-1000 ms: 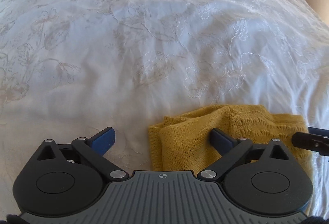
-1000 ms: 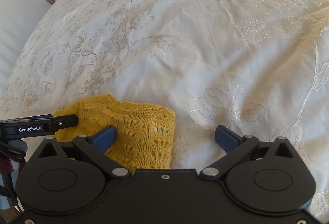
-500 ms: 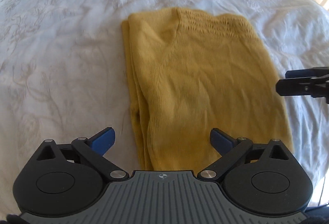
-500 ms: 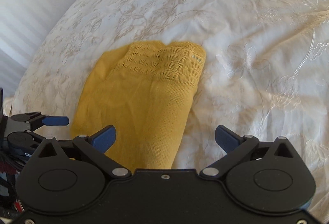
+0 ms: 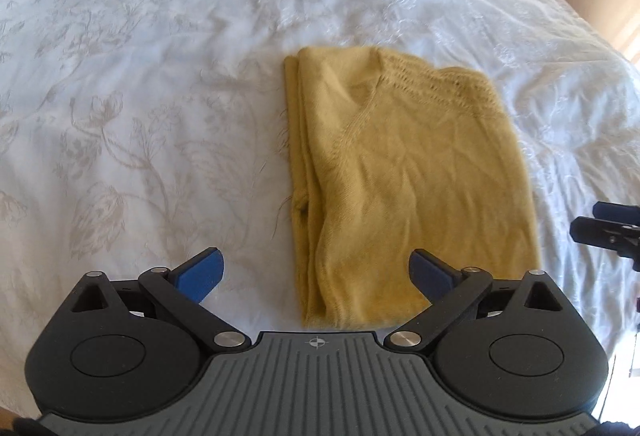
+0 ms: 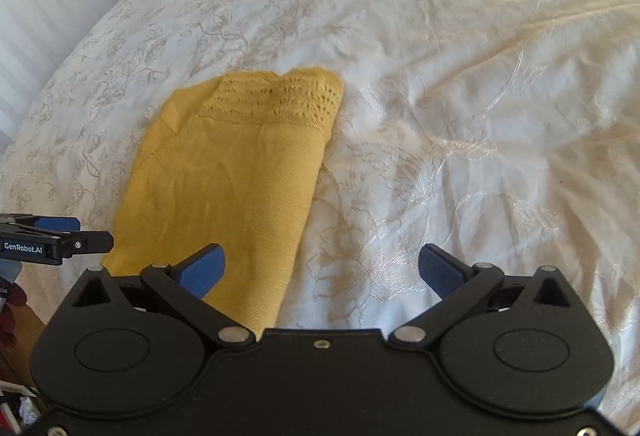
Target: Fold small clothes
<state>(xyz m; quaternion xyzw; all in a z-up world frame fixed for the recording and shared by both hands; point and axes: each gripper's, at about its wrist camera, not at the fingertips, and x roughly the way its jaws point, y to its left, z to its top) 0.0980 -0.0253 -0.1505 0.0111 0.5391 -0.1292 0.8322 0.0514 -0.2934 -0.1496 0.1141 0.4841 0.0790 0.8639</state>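
Reading "GenRobot.AI" on left gripper [image 6: 60,236], jaws apart, yellow knit [image 6: 224,188] folded

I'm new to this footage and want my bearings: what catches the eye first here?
The mustard-yellow knit garment, folded into a long rectangle, lies flat on the white embroidered bedspread, its openwork band at the far end. Both grippers are open and empty at its near end: the left gripper straddles its left folded edge, the right gripper its right edge.
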